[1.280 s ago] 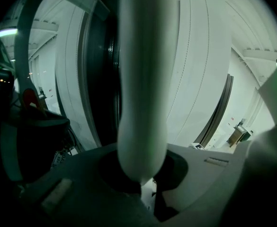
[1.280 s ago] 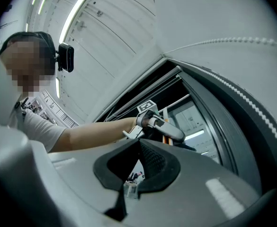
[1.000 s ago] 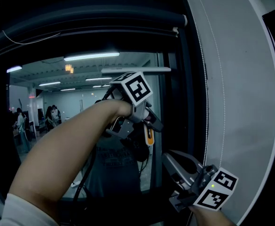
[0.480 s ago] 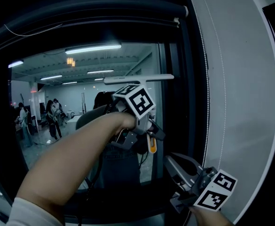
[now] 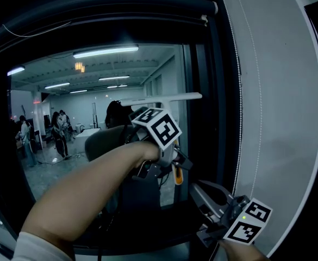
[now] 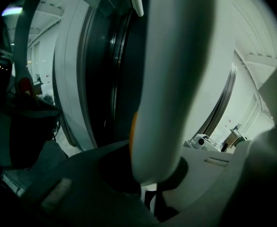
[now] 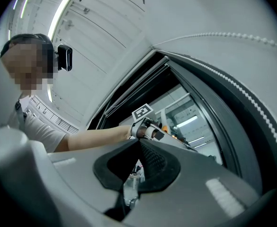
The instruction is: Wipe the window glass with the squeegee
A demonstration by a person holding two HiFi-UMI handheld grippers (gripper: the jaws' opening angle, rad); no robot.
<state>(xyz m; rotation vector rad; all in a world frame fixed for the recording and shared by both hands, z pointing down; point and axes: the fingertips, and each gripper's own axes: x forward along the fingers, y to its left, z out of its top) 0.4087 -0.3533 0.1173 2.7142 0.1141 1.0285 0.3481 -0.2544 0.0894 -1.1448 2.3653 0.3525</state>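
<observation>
Left tool (image 5: 171, 165) tight around squeegee (image 5: 161, 98) handle

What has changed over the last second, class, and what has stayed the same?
The left gripper has drawn the squeegee downward across the window glass, still shut on it. The right gripper has stayed low at the right, shut and empty.

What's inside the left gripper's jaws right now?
The squeegee: its white, orange-edged handle is clamped in the left gripper. From the head view its blade sits high at the window glass, but the marker cube covers the handle between blade and jaws.
</observation>
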